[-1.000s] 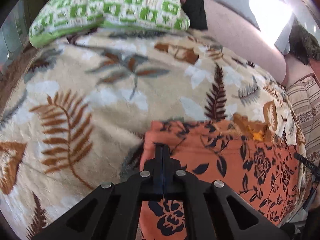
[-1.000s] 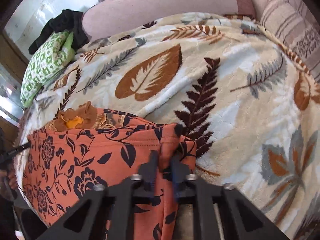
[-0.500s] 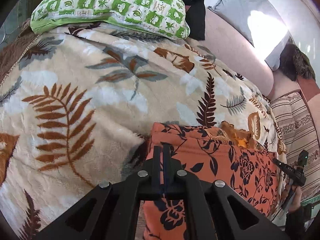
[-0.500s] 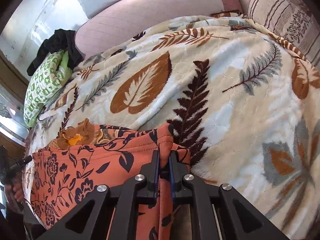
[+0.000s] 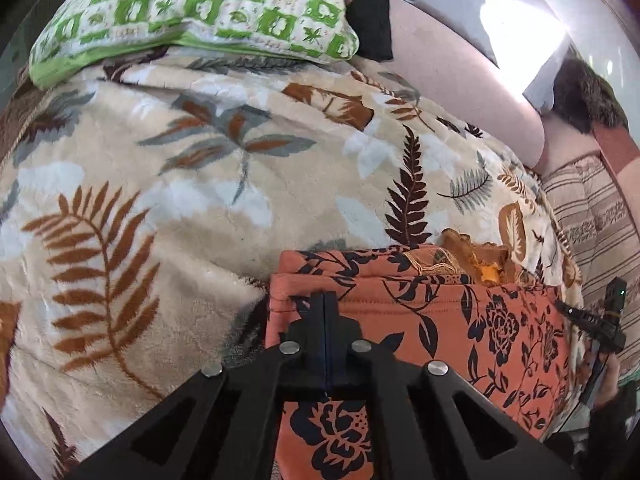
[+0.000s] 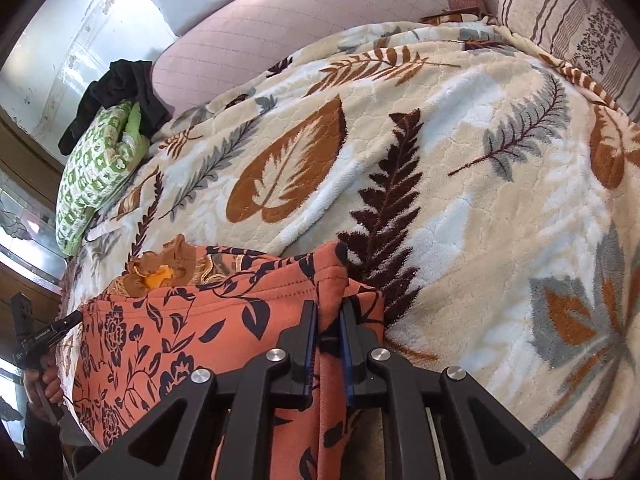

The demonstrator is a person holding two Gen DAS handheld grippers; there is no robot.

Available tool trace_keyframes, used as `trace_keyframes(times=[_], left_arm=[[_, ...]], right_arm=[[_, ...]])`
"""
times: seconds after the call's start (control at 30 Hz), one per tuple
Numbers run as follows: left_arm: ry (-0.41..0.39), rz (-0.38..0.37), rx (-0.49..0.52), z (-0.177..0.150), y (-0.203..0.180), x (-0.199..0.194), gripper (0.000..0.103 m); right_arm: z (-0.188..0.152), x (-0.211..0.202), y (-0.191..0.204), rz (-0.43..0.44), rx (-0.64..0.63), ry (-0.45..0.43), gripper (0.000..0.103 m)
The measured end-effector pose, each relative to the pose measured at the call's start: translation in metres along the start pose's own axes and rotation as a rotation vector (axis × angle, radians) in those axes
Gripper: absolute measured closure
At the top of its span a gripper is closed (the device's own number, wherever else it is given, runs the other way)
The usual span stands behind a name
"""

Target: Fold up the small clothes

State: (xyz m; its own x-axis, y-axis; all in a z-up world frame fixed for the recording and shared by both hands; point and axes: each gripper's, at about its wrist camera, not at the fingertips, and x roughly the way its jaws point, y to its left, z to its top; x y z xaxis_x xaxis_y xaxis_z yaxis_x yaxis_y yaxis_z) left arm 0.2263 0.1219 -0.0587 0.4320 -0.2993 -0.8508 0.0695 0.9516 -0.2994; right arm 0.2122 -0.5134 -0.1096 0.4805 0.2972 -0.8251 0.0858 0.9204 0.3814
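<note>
An orange garment with black flowers [image 5: 460, 320] lies folded over at the near edge of a leaf-patterned blanket [image 5: 200, 184]. My left gripper [image 5: 325, 300] is shut on its left hemmed corner. My right gripper [image 6: 329, 312] is shut on the right hemmed corner of the garment [image 6: 180, 336], with cloth bunched between the fingers. A brown and yellow embroidered part [image 5: 476, 260] sticks out behind the fold; it also shows in the right wrist view [image 6: 160, 272]. Each gripper shows in the other's view, the right one [image 5: 592, 320] and the left one [image 6: 36, 336].
A green and white pillow [image 5: 192, 12] lies at the far left of the bed with black clothing [image 5: 372, 12] beside it. A pink bolster [image 6: 304, 32] runs along the back. A striped cushion [image 6: 568, 20] sits at the right.
Both grippers have moved forward over the bed with the garment's hem in them, carrying the fold edge further onto the blanket.
</note>
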Motion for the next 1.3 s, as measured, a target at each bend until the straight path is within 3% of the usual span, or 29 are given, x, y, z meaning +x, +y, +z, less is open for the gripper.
trace_keyframes(times=[0.17,0.4,0.57,0.73,0.8,0.9,1.0,1.17,1.3], left_arm=[[-0.062,0.023,0.029,0.012,-0.011,-0.014,0.103],[-0.131,0.012,0.04,0.027,-0.013,-0.036,0.103],[-0.066,-0.031,-0.057,0.008,0.022,-0.032,0.102],[0.011,-0.085,-0.117,-0.002,0.03,-0.009,0.07],[0.016,-0.102,-0.124,-0.003,0.027,-0.004,0.066],[0.023,-0.098,-0.129,-0.003,0.026,0.005,0.067],[0.028,-0.083,-0.111,0.0,0.026,0.009,0.1],[-0.061,-0.065,-0.04,0.008,0.008,-0.016,0.1],[-0.147,-0.056,0.022,0.025,-0.012,-0.035,0.1]], right_arm=[[0.001,0.004,0.0,0.02,0.006,0.013,0.09],[0.008,-0.014,0.009,-0.052,-0.041,-0.045,0.094],[0.004,-0.001,-0.003,0.008,0.026,-0.029,0.093],[0.003,-0.001,-0.001,0.014,0.032,-0.027,0.093],[0.004,-0.001,0.0,0.014,0.03,-0.02,0.093],[0.005,0.001,-0.001,0.011,0.03,-0.007,0.093],[0.006,0.005,-0.002,0.015,0.033,0.007,0.093],[0.006,0.005,0.004,-0.019,-0.012,0.024,0.095],[0.012,-0.018,0.012,-0.062,-0.045,-0.055,0.096]])
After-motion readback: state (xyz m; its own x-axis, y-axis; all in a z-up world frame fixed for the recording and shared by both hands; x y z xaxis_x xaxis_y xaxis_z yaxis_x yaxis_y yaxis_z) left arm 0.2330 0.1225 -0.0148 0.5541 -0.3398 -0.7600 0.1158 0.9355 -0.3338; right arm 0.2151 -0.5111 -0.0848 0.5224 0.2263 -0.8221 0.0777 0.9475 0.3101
